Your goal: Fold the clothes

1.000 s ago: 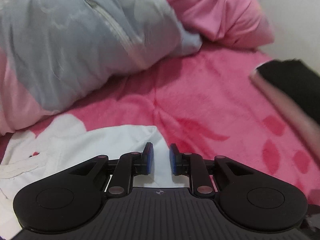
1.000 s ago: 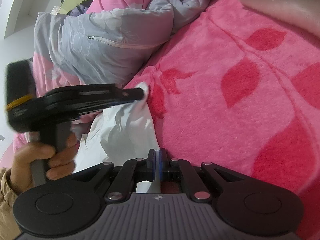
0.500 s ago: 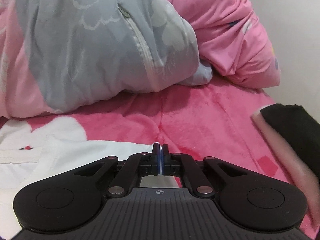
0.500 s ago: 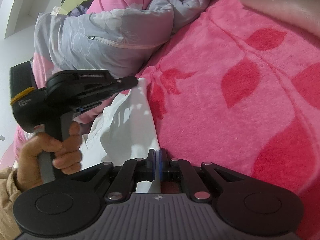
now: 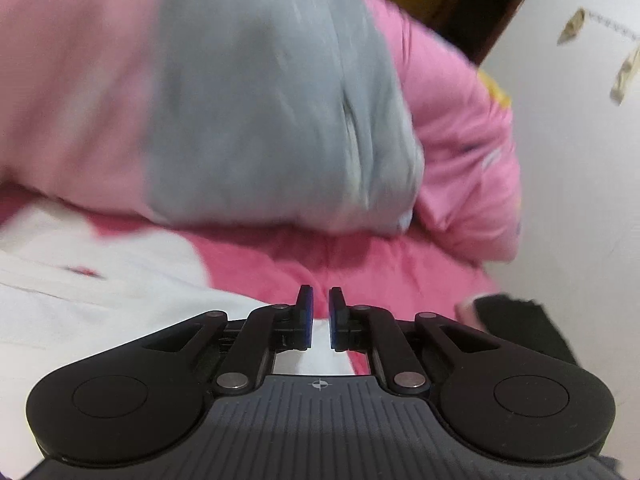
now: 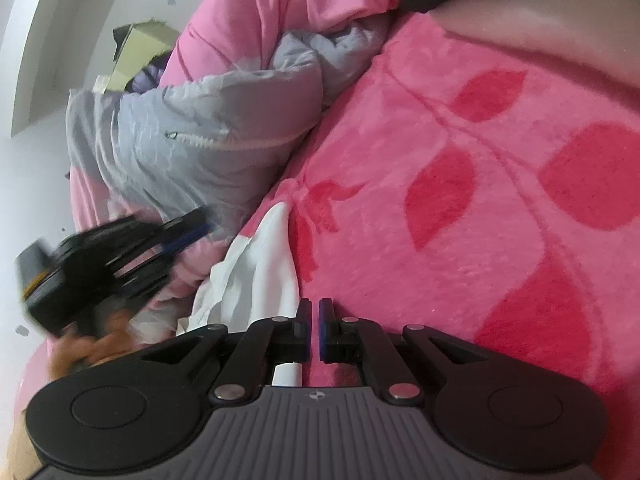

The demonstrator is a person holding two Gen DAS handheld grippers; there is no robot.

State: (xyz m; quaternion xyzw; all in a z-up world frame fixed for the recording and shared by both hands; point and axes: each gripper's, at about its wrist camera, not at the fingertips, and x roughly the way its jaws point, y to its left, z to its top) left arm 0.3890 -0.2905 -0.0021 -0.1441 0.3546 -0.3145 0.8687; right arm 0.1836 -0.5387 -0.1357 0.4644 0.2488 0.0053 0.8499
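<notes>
We see both released — left hand-held gripper (image 5: 320,312) and right hand-held gripper (image 6: 315,328) parted over the white garment (image 6: 260,264) on the pink bed (image 6: 460,200).

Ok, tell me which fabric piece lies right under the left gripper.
The white garment, flat on the pink blanket. The grey-and-pink duvet is bunched farther back; the black cloth lies off right.

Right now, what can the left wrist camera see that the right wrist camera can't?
Only the left wrist view shows the brown door opening by the white wall and a black cloth at the right.

Only the right wrist view shows the red leaf pattern on the blanket, a cardboard box, and the left hand-held gripper from outside, blurred.

Both show the white garment, the grey and pink quilt and the pink blanket.
</notes>
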